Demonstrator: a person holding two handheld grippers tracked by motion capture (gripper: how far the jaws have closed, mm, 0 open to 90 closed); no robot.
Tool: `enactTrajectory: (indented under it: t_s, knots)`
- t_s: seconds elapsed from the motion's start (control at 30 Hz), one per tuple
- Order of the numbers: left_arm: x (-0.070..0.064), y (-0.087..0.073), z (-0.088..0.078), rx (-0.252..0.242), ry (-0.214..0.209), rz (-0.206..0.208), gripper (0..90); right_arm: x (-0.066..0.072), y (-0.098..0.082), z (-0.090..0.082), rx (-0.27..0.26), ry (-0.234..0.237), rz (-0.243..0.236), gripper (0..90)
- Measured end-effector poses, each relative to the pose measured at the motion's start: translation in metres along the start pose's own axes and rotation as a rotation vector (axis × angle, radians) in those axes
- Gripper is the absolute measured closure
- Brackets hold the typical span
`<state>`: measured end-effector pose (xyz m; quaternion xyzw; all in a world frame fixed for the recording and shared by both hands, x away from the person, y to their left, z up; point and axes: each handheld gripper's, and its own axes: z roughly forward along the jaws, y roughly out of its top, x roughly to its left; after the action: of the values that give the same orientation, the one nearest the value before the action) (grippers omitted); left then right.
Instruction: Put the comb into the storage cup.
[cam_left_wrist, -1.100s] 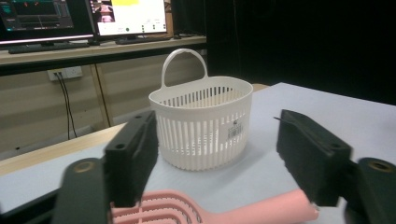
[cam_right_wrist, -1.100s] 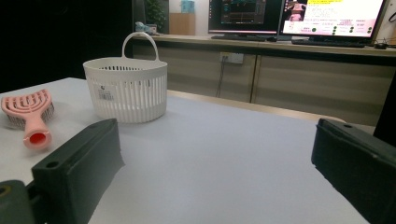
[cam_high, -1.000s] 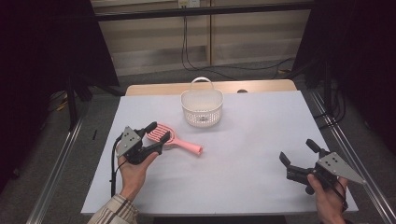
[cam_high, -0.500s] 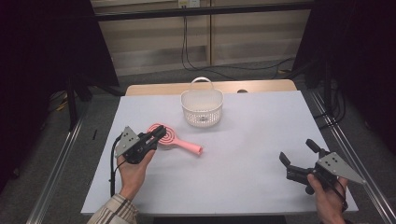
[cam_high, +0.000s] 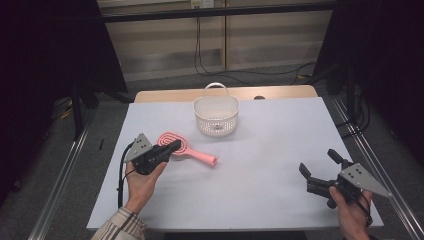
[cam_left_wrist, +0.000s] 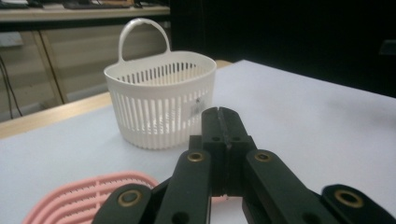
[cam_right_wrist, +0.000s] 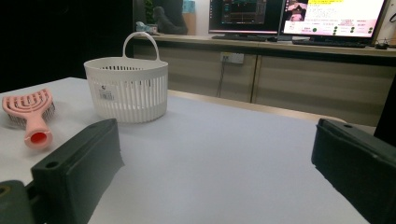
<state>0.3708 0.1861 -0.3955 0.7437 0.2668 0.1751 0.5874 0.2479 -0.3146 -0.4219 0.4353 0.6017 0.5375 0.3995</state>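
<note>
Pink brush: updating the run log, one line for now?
left claw: just closed, shut above pink brush, nothing visibly between; right claw: open

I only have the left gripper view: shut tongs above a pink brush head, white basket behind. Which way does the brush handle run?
Observer: In the high view the pink brush lies flat, and its handle runs right and slightly toward the near edge, away from the left tongs.
Operator: Are my tongs holding it?
Observer: They have just been closing. From above, their tips lie over the brush head, but I cannot tell whether a rib is caught.
Operator: Where is the other hand?
Observer: The right tongs stand open near the right front corner of the table, far from the white basket.
</note>
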Motion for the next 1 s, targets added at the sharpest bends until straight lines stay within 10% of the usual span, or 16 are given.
enactTrajectory:
  t_s: [0.53,1.0]
  knots:
    - [0.002,0.001,0.010,0.202,-0.106,-0.060,90.0,0.000,0.000,0.000,0.002,0.006,-0.002,0.8]
    - [-0.001,0.015,0.043,0.393,-0.173,0.009,90.0,0.000,-0.001,0.001,0.011,0.007,-0.005,0.7]
